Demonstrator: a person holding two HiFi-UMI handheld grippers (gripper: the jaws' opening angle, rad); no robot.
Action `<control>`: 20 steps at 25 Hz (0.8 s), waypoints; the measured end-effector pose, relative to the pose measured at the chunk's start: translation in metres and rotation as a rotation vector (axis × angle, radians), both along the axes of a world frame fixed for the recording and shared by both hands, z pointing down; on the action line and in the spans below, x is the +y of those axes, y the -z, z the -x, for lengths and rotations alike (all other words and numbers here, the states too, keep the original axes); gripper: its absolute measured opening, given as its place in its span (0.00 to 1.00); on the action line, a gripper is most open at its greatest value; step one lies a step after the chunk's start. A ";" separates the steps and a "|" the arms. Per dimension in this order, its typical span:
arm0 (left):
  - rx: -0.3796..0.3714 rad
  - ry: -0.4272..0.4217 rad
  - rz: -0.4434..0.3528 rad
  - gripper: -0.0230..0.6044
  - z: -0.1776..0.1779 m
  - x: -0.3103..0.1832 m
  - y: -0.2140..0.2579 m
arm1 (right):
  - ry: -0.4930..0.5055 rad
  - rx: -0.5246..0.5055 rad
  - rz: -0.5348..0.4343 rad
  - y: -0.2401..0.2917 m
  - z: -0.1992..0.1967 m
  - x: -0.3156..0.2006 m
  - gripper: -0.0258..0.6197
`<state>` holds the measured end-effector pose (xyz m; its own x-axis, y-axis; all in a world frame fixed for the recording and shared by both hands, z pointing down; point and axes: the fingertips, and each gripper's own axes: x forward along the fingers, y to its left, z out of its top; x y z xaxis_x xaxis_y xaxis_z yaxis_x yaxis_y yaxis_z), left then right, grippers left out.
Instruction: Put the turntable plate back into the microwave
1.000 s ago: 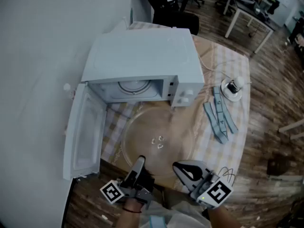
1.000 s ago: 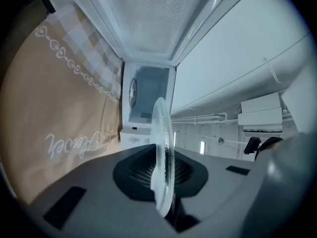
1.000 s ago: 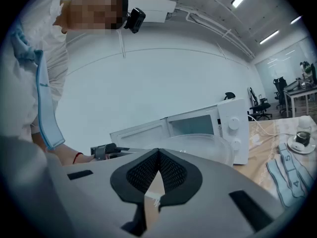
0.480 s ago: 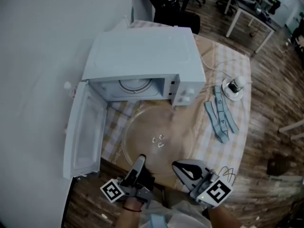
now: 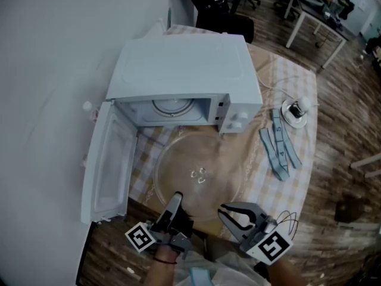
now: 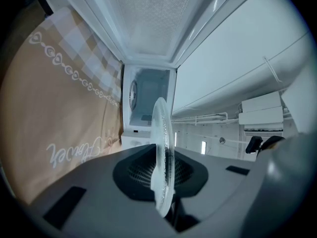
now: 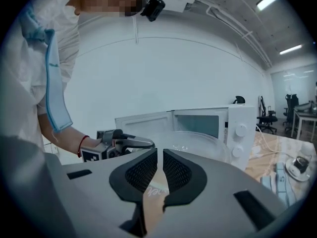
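Note:
The white microwave (image 5: pixel 184 76) stands on a checked tablecloth with its door (image 5: pixel 107 159) swung open to the left, and a roller ring shows inside. The clear glass turntable plate (image 5: pixel 199 171) lies level in front of the opening. My left gripper (image 5: pixel 174 204) is shut on the plate's near rim. In the left gripper view the plate (image 6: pixel 161 152) runs edge-on between the jaws toward the microwave cavity (image 6: pixel 148 93). My right gripper (image 5: pixel 229 213) sits just right of the left one at the plate's near edge, shut on nothing. Its view shows the plate (image 7: pixel 193 143) beyond the tips.
A grey-blue measuring tape (image 5: pixel 278 151) lies to the right of the microwave. A small white dish (image 5: pixel 294 111) with a cord sits behind it. The table's front edge is close under my grippers. A white wall is at left, with office desks and chairs at the back.
My right gripper has turned and shifted slightly right and nearer to me. The plate and my left gripper have stayed in place.

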<state>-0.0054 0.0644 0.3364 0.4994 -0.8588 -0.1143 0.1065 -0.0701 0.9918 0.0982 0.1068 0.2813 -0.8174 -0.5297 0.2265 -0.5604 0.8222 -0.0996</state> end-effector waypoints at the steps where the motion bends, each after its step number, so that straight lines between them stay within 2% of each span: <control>1: -0.001 0.003 -0.002 0.08 0.002 -0.002 0.000 | 0.002 0.018 0.007 -0.003 0.000 0.001 0.10; 3: 0.000 0.010 -0.006 0.08 0.006 -0.006 -0.002 | -0.010 0.013 0.031 -0.007 -0.001 -0.002 0.10; 6: -0.001 0.022 -0.014 0.08 0.011 -0.014 -0.004 | -0.065 -0.049 0.079 -0.012 -0.004 -0.013 0.11; 10: -0.010 0.035 -0.024 0.08 0.018 -0.023 -0.006 | -0.185 -0.224 0.244 -0.024 -0.014 -0.028 0.11; 12: -0.014 0.039 -0.029 0.08 0.021 -0.029 -0.008 | -0.219 -0.286 0.297 -0.030 -0.015 -0.032 0.11; 20: -0.010 0.031 -0.029 0.08 0.029 -0.044 -0.016 | -0.228 -0.275 0.315 -0.040 -0.005 -0.040 0.11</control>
<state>-0.0340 0.0207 0.3521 0.4737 -0.8703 -0.1351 0.0943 -0.1024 0.9903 0.1027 0.0666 0.3217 -0.7403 -0.6429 0.1965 -0.6411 0.5872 -0.4941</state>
